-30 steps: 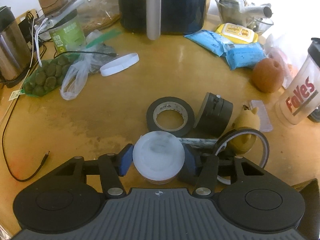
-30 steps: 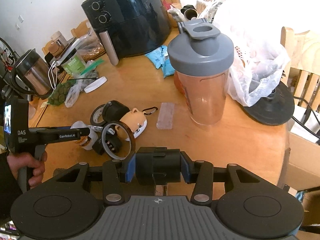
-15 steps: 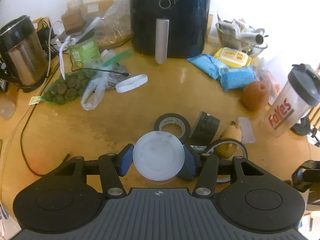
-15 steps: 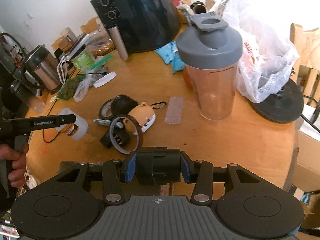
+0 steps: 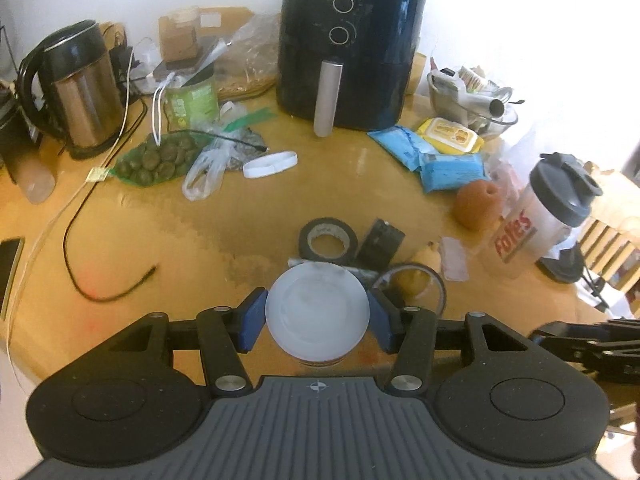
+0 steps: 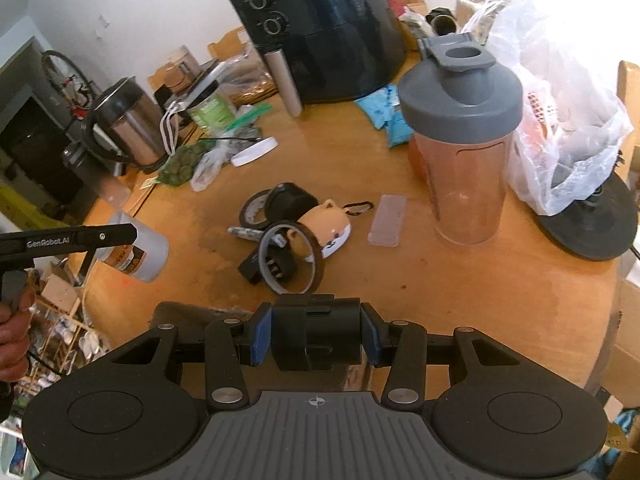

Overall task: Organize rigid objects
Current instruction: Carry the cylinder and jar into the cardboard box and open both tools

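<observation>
A: Risen since a second ago, left claw (image 5: 317, 316) clamped on white jar (image 5: 317, 314), clear of tabletop (image 5: 168, 240); right claw (image 6: 316, 334) grips black block (image 6: 318, 332).

B: Jar looks light, stiff, slick-walled; hold mid-wall. Tape rolls (image 6: 256, 210) lie beyond.

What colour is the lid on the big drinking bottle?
Grey, seen best from the right wrist view: the bottle's lid.

Each camera sat behind its own fingers, looking steeply down from above the counter (image 5: 360, 168). Both views shared the air fryer (image 5: 352, 48) (image 6: 320, 28) and shaker bottle (image 5: 548, 216) (image 6: 464, 140); the right one probably looked from nearer the bottle.
</observation>
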Demonstrator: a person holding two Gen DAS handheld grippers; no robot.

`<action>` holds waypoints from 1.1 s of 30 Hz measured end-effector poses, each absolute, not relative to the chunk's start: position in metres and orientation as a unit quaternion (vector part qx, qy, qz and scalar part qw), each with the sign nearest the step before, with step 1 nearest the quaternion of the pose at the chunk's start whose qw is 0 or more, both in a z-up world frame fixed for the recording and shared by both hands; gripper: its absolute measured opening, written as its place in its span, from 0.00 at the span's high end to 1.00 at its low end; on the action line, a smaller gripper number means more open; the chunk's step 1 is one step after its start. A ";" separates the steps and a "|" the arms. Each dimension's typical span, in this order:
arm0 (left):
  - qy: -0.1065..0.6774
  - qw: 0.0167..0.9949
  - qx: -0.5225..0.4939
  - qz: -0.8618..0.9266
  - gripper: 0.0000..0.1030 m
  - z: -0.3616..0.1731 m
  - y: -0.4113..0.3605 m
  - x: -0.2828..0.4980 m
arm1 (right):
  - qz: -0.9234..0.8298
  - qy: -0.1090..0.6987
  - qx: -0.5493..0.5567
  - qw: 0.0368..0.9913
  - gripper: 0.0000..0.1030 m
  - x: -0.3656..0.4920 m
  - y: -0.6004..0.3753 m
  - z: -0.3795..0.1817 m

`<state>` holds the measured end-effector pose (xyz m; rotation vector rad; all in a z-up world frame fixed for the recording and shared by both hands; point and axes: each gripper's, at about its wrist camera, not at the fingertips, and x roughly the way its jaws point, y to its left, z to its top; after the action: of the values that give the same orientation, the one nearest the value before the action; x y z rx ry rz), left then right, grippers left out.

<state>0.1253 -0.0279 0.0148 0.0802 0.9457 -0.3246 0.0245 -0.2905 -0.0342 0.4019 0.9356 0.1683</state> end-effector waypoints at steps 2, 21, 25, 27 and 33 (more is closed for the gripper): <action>0.456 0.876 0.031 -0.157 0.49 0.016 -0.027 0.116 | 0.090 0.448 0.192 0.869 0.53 0.023 -0.288 -0.034; 0.519 0.828 0.082 -0.195 0.49 -0.057 -0.041 0.093 | 0.118 0.475 0.198 0.849 0.53 0.009 -0.254 -0.046; 0.524 0.822 0.103 -0.197 0.49 -0.070 -0.044 0.096 | 0.110 0.492 0.190 0.842 0.53 0.015 -0.245 -0.052; 0.525 0.821 0.111 -0.198 0.49 -0.074 -0.044 0.098 | 0.107 0.502 0.186 0.838 0.53 0.019 -0.239 -0.057; 0.508 0.828 0.117 -0.209 0.48 -0.073 -0.043 0.097 | 0.093 0.524 0.170 0.829 0.53 0.029 -0.225 -0.065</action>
<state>0.0972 -0.0430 -0.0735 0.2484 1.0780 -0.4445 0.0294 -0.2245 -0.0654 0.3612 1.1116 0.1979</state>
